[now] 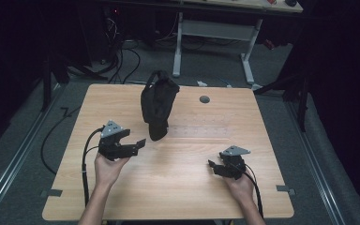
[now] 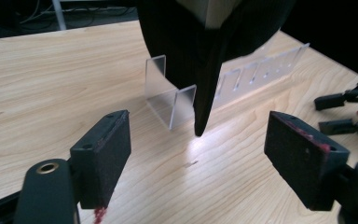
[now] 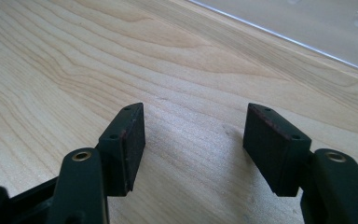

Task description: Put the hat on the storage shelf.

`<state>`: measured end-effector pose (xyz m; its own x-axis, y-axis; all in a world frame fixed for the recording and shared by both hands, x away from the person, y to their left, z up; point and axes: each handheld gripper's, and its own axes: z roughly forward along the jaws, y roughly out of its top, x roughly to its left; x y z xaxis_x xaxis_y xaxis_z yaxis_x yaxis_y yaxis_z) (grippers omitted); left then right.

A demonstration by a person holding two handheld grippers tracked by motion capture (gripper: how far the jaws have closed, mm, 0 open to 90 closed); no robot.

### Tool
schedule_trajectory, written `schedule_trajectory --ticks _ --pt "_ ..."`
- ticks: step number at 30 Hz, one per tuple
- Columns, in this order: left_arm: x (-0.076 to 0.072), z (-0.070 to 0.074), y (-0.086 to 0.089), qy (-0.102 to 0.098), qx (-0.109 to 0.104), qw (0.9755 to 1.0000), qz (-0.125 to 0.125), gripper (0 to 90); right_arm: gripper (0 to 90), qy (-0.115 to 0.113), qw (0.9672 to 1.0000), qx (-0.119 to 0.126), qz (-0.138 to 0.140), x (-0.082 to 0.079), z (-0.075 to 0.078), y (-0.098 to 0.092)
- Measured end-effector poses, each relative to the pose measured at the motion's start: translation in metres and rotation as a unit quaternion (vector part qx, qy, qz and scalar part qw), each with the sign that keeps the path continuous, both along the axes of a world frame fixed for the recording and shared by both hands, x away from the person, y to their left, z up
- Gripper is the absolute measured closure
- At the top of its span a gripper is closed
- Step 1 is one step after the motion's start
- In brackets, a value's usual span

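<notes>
Two Tongs Wait Wide Before a Black Pouch on a Clear Stand

Two hands rest at the near edge of a pale wooden worktop (image 1: 178,187), each holding a set of tongs with nothing in its grip. The right tongs (image 1: 212,164) sit low by the near right of the board, jaws spread wide over bare wood, and the right gripper view shows the edge of a clear plastic sheet (image 3: 307,23) lying flat beyond them. The left tongs (image 1: 140,143) are raised a little and likewise gape wide, pointed toward the middle of the board. Just ahead of them hangs a black fabric pouch (image 1: 157,108), its long axis running up and down, its narrow lower tip (image 2: 199,128) close to the wood. It looks propped on a clear plastic stand (image 2: 170,100), whose upright panels show beside the tip in the left gripper view; how it is hung cannot be made out. The pouch lies ahead and slightly right of the left tongs, which are plainly the nearer pair, so any first reach would likely fall to that hand. Whether the pouch holds anything cannot be told. Farther off, a round grey grommet (image 1: 204,99) marks the far side.
</notes>
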<state>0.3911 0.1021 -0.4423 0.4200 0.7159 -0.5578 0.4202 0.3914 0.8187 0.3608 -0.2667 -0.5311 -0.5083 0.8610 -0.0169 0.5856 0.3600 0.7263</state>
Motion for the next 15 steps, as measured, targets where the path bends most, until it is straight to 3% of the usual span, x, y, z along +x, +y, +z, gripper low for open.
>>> schedule_trajectory --ticks 5,15 --pt "-0.003 -0.006 0.003 0.006 0.007 1.0000 0.001 23.8 39.0 -0.001 1.0000 -0.001 0.001 0.000 0.000 0.000" --pt "-0.012 -0.015 0.008 0.004 -0.001 1.0000 0.006 24.3 39.0 0.000 1.0000 0.000 0.000 0.000 0.000 0.000"
